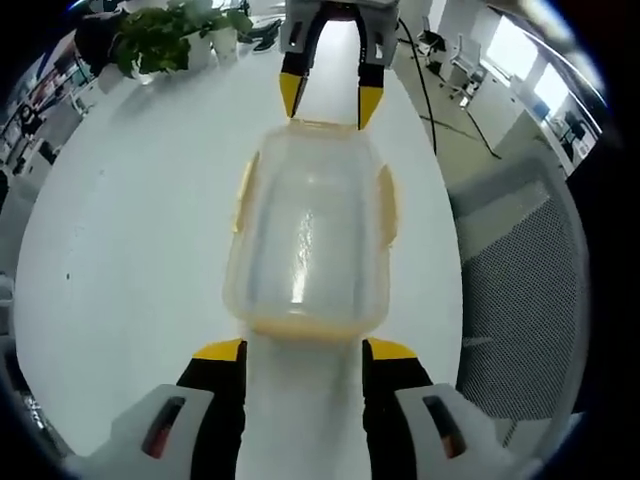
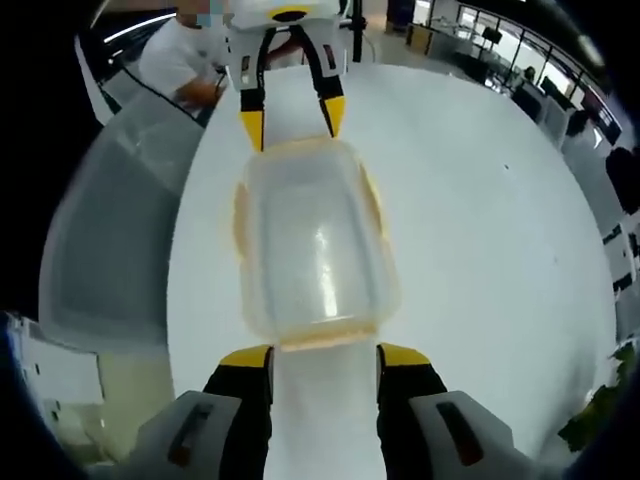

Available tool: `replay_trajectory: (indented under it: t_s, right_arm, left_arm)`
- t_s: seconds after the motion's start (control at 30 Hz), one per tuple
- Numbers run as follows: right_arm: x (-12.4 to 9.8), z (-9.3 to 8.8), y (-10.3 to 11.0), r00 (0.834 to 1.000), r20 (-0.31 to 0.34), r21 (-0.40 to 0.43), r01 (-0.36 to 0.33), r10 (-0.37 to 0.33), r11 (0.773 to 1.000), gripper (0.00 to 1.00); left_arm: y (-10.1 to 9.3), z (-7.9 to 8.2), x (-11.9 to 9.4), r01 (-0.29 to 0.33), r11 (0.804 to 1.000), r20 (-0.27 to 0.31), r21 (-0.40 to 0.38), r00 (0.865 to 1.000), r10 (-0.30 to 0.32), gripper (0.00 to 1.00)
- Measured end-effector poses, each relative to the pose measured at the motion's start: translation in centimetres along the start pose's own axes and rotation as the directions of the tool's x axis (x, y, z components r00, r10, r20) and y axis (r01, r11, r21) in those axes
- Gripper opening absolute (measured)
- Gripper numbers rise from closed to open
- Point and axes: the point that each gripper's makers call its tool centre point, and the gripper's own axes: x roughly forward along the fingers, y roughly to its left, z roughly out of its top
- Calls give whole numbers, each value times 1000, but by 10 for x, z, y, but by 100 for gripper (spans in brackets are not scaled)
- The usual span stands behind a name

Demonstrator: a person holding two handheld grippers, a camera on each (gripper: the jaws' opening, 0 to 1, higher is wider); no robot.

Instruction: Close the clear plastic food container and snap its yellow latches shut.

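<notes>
In the left gripper view the left gripper (image 1: 303, 350) stands open, empty, its tips just short of the container (image 1: 310, 235) at twelve o'clock (long axis running away); beyond its far end the right gripper (image 1: 330, 100) faces back, also open, on the white table (image 1: 120, 250)

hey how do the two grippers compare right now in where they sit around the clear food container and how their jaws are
The left gripper and the right gripper sit at opposite short ends of the clear container and face each other across it. Little else sets them apart. Both have black jaws with yellow tips, both are open, and each one's tips lie right at its end of the container on the white table. Neither is closed on a yellow latch.
</notes>
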Motion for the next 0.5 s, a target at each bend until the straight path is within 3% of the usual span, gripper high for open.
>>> replay_trajectory:
  t_s: [0.23,0.5]
  right_arm:
    - [-4,7,-2,999,41,127,-2,-3,992,40]
    - [-4,9,-3,999,41,207,-2,-7,978,37]
  left_arm:
    - [0,5,-7,28,990,35,-135,999,-23,45]
    - [2,3,-7,33,966,45,-255,999,-23,44]
